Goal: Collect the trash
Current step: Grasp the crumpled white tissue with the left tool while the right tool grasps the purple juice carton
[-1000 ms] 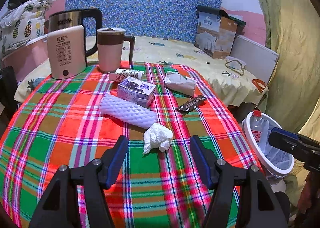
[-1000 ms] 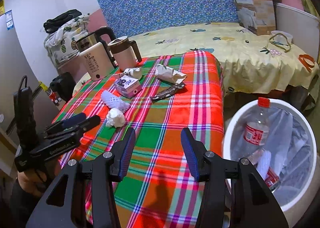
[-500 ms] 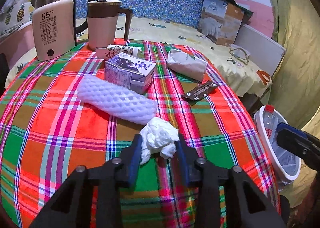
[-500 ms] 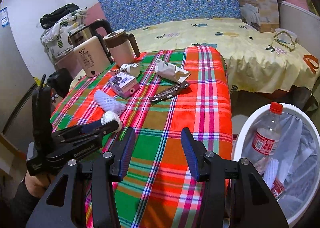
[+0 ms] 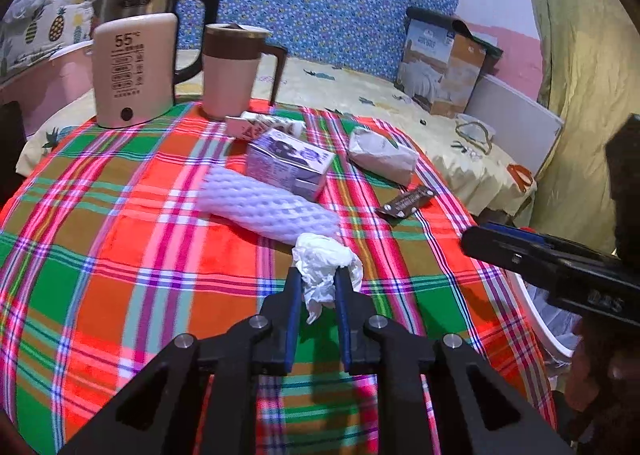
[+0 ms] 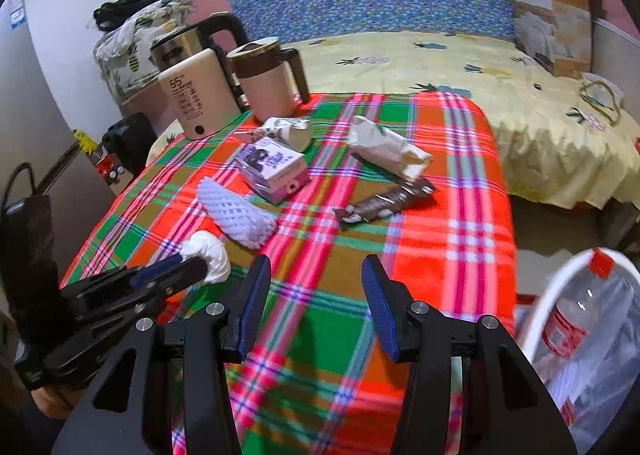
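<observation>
White tissue wad (image 5: 326,267) now pinched in left gripper (image 5: 318,275), which closed from wide apart, just off the foam sleeve (image 5: 268,207) on the counter (image 5: 120,255); right gripper (image 6: 316,275) spread, empty — next stop prob. the bin (image 6: 540,303).

Handheld grippers, matte black, pair.
Left gripper (image 5: 316,287) and right gripper (image 6: 316,295): blue finger pads (image 6: 252,303), silver pivot screws, triangular frame cutouts.
</observation>
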`<state>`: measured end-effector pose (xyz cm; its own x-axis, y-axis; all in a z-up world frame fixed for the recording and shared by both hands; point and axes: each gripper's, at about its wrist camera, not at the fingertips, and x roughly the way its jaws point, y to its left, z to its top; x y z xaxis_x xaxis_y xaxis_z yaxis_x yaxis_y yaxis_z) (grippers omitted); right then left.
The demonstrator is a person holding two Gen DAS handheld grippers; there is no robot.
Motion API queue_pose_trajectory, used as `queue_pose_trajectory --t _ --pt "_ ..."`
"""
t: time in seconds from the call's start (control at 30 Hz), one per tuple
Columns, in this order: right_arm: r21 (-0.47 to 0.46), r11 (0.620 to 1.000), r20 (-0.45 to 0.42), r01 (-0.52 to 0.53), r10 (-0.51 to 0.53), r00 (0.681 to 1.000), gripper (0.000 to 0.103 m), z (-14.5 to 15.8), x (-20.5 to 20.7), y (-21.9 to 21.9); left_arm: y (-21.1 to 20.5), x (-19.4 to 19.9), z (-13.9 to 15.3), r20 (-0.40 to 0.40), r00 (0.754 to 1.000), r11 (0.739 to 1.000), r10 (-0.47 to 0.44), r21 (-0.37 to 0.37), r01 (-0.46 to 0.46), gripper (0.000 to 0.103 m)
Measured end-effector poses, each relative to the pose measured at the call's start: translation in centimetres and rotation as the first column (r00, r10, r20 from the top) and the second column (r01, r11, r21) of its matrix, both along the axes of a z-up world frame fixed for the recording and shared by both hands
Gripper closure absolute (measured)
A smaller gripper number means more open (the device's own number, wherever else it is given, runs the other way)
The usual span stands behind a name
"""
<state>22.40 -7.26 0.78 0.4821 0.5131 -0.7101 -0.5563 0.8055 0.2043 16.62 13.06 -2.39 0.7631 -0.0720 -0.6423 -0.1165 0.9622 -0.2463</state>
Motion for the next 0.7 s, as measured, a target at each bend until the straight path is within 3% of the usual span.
queue_pose_trajectory --t 0.27,0.33,0.37,0.7 --pt "-0.061 0.992 0.043 -0.107 0.110 0.993 0.052 -0.4 2.1 4.0 2.9 -1.0 0.6 0.028 0.998 0.998 0.056 -0.017 -0.056 0.086" --pt "-0.081 0.988 0.063 -0.133 0.139 0.988 0.037 -0.5 2.9 4.9 3.5 -1.1 0.6 0.030 0.998 0.998 0.064 -0.023 -0.063 0.086" --pt "-0.089 0.986 0.069 -0.144 0.151 0.986 0.036 -0.6 3.2 5.2 3.7 -1.1 0.5 0.030 0.997 0.998 0.066 -0.025 -0.065 0.086" --pt "-0.168 0.946 0.050 -0.277 0.289 0.956 0.036 -2.4 6.7 8.5 5.1 -0.8 -0.4 0.025 0.997 0.995 0.076 -0.068 -0.074 0.086"
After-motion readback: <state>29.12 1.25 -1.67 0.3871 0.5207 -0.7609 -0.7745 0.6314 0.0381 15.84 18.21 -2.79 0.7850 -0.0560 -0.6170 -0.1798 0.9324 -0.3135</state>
